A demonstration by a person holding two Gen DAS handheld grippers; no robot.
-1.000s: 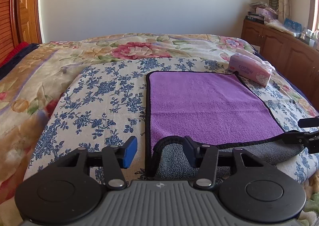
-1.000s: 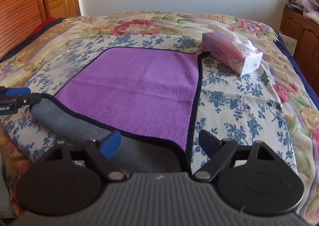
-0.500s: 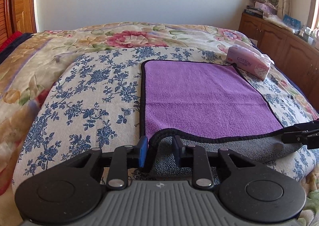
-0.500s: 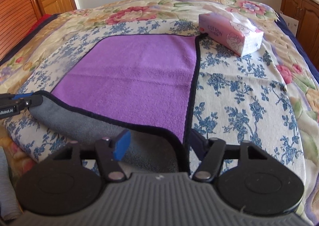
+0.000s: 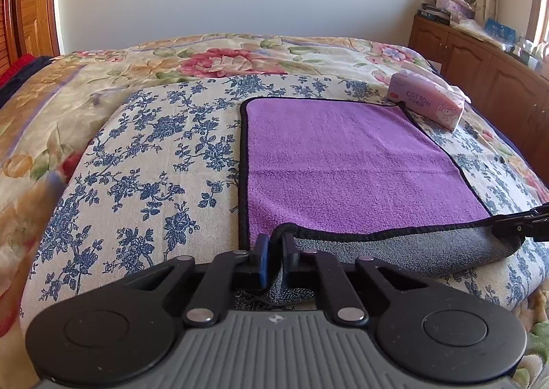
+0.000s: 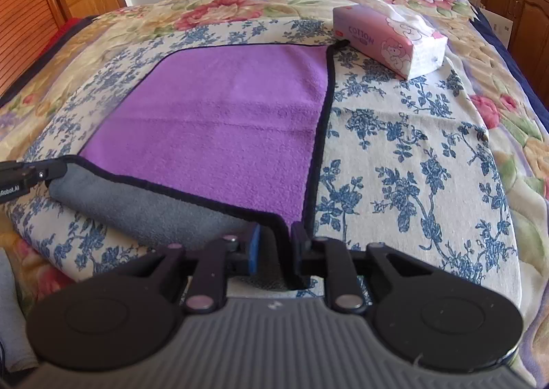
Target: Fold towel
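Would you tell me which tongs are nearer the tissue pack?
Right. The right tongs grip the towel corner on the tissue pack side; the left tongs grip the opposite corner.

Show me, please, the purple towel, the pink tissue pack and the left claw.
purple towel with black hem (image 5: 343, 162), left wrist view, its flat middle
pink tissue pack (image 6: 387, 40), right wrist view, printed side
left claw (image 5: 275, 244), left wrist view, between fingertips

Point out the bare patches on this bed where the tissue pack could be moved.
Open blue-flowered sheet lies left of the purple towel, and more lies on its right, nearer than the tissue pack. Crowded: the near edge, where the left gripper and right gripper pinch the towel's corners.
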